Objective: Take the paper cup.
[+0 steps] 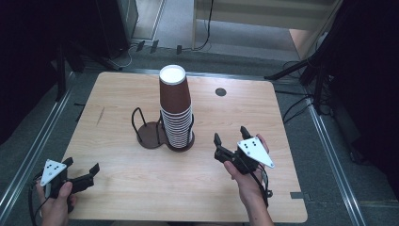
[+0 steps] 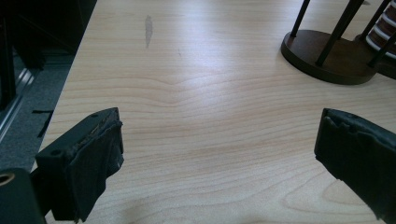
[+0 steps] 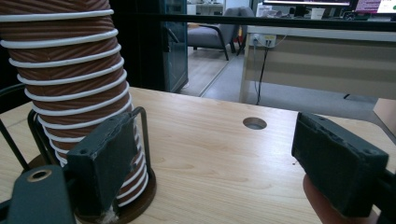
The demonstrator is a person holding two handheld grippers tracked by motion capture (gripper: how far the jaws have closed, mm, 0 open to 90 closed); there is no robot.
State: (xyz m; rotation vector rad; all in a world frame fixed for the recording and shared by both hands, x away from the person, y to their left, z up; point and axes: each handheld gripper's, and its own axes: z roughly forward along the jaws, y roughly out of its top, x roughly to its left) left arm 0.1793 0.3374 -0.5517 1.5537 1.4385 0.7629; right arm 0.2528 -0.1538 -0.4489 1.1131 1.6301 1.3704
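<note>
A tall stack of brown ribbed paper cups (image 1: 175, 108) with white rims stands upright in the right bay of a dark wire cup holder (image 1: 149, 134) at the middle of the wooden table (image 1: 141, 188). The holder's left bay is empty. My right gripper (image 1: 231, 135) sits just right of the stack, open, nothing between its jaws. In the right gripper view the cups (image 3: 70, 70) rise just behind the left jaw of that gripper (image 3: 205, 158). My left gripper (image 1: 82, 165) rests open near the front left corner; in its own view the gripper (image 2: 219, 154) faces bare wood, the holder's base (image 2: 322, 58) far right.
A round cable hole (image 1: 220, 92) lies in the table behind the right gripper, seen too as a hole (image 3: 255, 123) in the right gripper view. Black stand legs and cables (image 1: 301, 70) flank the table on the floor. The table's edges are close to both hands.
</note>
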